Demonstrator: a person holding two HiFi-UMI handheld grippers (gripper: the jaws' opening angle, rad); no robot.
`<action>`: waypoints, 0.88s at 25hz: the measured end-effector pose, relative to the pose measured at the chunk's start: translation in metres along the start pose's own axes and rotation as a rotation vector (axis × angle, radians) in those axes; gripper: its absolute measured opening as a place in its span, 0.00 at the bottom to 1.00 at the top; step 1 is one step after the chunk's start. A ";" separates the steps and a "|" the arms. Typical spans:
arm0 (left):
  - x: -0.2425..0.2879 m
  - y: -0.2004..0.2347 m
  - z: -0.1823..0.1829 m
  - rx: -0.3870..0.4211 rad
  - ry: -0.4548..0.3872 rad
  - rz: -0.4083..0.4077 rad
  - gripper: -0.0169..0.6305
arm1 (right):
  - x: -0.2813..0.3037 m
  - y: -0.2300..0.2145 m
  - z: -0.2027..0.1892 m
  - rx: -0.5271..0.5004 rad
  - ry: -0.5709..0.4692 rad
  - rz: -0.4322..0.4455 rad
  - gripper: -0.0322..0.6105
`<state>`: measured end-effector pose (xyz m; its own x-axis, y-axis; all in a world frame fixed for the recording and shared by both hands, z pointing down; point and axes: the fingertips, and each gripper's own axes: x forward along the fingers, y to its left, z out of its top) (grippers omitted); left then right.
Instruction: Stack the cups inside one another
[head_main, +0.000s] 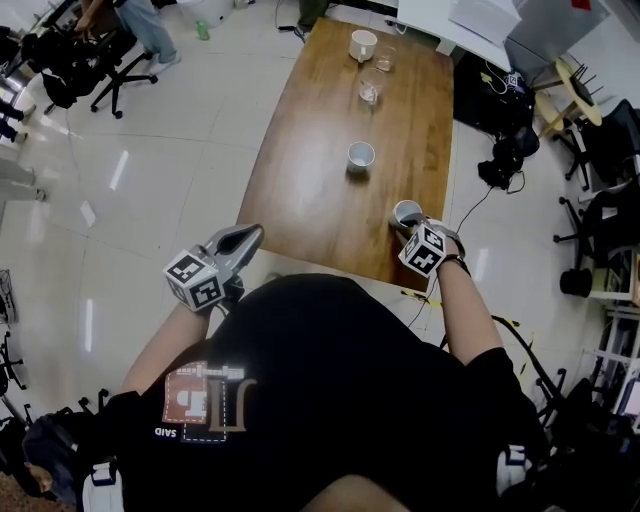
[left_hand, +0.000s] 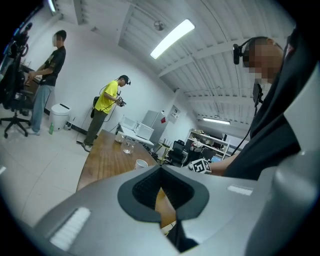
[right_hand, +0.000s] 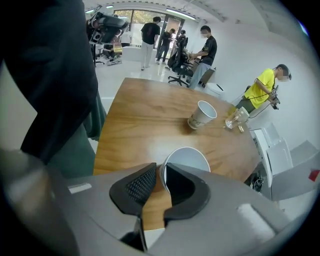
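A white paper cup (head_main: 407, 213) stands at the near right corner of the wooden table (head_main: 320, 215). My right gripper (head_main: 406, 228) points down at its near rim. In the right gripper view the cup (right_hand: 189, 158) has its wall between the jaws, one jaw inside and one outside. The gripper (right_hand: 161, 173) is open, the outer pad just short of the wall. A second paper cup (head_main: 360, 155) stands mid-table, and it also shows as the cup (right_hand: 202, 115) further off. My left gripper (head_main: 256, 234) hovers shut and empty over the table's near left edge.
At the far end stand a white cup (head_main: 363, 43) and two clear glasses (head_main: 370, 93). Office chairs (head_main: 95, 65), cables and gear ring the table. People stand near the far end (left_hand: 107, 107). The table's near edge runs just under both grippers.
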<state>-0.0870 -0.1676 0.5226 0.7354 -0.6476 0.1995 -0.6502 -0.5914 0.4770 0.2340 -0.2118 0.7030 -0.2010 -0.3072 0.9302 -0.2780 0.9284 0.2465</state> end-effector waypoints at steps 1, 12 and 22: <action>-0.002 0.001 0.000 -0.001 -0.004 0.003 0.03 | 0.002 0.000 0.000 -0.008 0.005 0.001 0.15; -0.012 0.010 0.003 -0.016 -0.038 0.015 0.03 | -0.035 -0.035 0.036 0.046 -0.087 -0.009 0.11; -0.032 0.022 0.009 -0.026 -0.085 0.062 0.03 | -0.069 -0.118 0.131 -0.018 -0.192 -0.093 0.10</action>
<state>-0.1265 -0.1646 0.5188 0.6741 -0.7218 0.1569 -0.6883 -0.5367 0.4880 0.1578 -0.3269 0.5739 -0.3507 -0.4245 0.8348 -0.2874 0.8972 0.3354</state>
